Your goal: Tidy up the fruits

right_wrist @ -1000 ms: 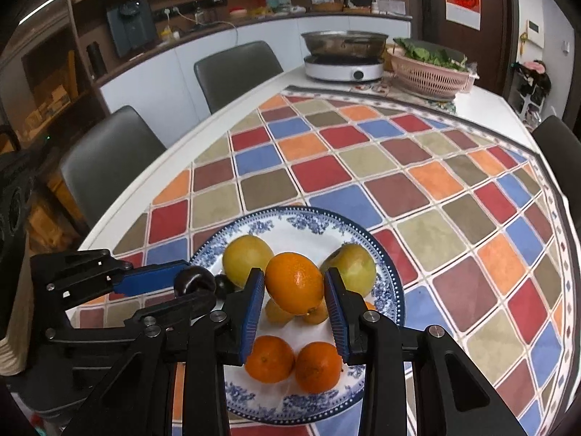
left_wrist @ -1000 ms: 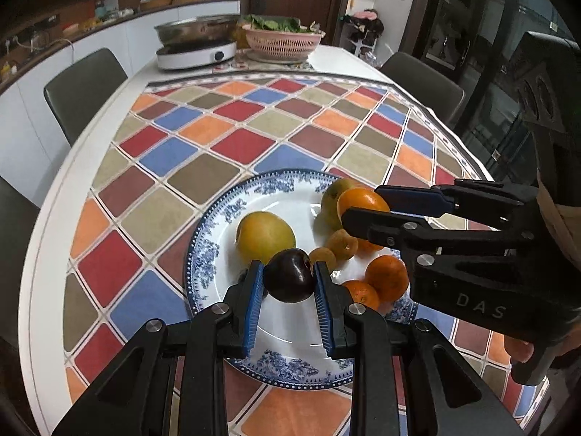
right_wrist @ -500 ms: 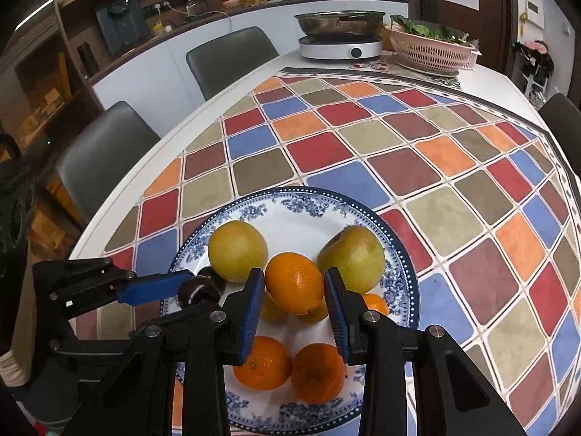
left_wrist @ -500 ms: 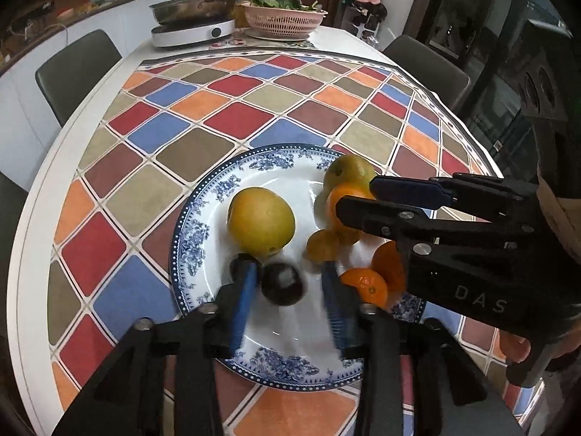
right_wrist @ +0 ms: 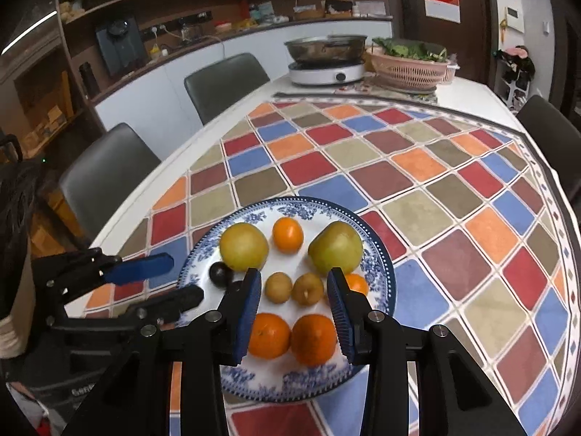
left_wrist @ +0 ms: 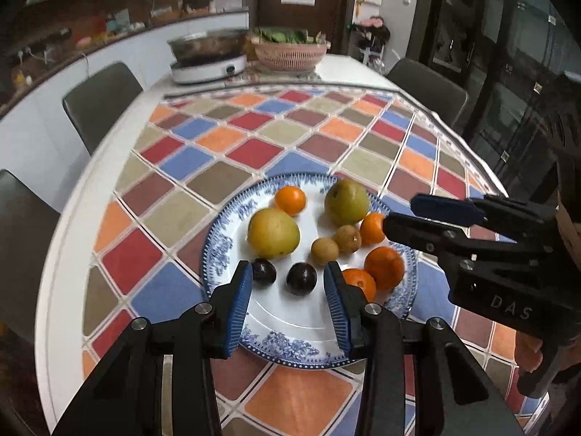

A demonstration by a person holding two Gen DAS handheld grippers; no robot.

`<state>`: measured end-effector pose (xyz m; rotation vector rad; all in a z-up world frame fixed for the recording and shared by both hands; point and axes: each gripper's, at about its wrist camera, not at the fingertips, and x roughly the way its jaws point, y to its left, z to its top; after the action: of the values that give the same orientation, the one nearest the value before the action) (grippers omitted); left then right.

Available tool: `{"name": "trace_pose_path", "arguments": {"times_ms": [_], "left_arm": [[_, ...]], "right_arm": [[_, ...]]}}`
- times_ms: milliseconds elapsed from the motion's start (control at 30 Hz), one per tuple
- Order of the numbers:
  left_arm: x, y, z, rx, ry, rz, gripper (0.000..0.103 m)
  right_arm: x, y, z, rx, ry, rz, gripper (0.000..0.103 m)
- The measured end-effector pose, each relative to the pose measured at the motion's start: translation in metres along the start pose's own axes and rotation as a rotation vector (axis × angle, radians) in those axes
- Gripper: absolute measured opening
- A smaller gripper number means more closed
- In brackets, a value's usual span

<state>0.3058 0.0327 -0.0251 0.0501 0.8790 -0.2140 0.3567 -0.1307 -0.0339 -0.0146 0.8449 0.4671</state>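
Note:
A blue-and-white plate (left_wrist: 290, 345) (right_wrist: 377, 250) holds the fruit. On it lie two yellow-green pears (left_wrist: 273, 232) (left_wrist: 346, 201), several oranges, one at the far side (left_wrist: 289, 200) (right_wrist: 287, 234), two small brown fruits (left_wrist: 325, 250) (left_wrist: 347, 238) and two dark plums (left_wrist: 301, 278) (left_wrist: 263, 272). My left gripper (left_wrist: 288, 303) is open and empty, raised above the plate's near part with a plum showing between its fingers. My right gripper (right_wrist: 294, 307) is open and empty above the small brown fruits (right_wrist: 278, 287).
The plate sits on a tablecloth of coloured diamonds (left_wrist: 254, 152). At the table's far end stand a cooker with a steel pan (left_wrist: 208, 56) and a pink basket of greens (left_wrist: 289, 52). Grey chairs (left_wrist: 101, 98) (right_wrist: 225, 83) line the table's sides.
My left gripper opened and let go of the dark plum, which now lies on the plate. My right gripper opened and released the orange, now at the plate's far side. Both grippers rose.

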Motion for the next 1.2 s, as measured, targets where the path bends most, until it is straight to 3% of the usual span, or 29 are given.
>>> {"name": "trace_pose_path", "arguments": {"times_ms": [333,400,567,700,1200], "left_arm": [[-0.064,-0.014,-0.022,0.006,-0.140,0.038,0.047],[-0.075,-0.017,-0.029,0.001,-0.161,0.042,0.055],[-0.108,-0.025,-0.054,-0.002,-0.236,0.084,0.070],[-0.130,-0.029,-0.071,-0.022,-0.262,0.086,0.079],[-0.189,-0.051,-0.115,-0.024,-0.311,0.090,0.088]], "right_arm": [[-0.066,0.013,-0.026,0.006,-0.120,-0.075,0.041],[-0.079,0.017,-0.035,0.016,-0.138,-0.076,0.050],[-0.109,0.029,-0.059,0.008,-0.176,-0.112,0.050],[-0.132,0.037,-0.080,0.024,-0.203,-0.123,0.059],[-0.201,0.066,-0.132,-0.003,-0.288,-0.168,0.067]]}}
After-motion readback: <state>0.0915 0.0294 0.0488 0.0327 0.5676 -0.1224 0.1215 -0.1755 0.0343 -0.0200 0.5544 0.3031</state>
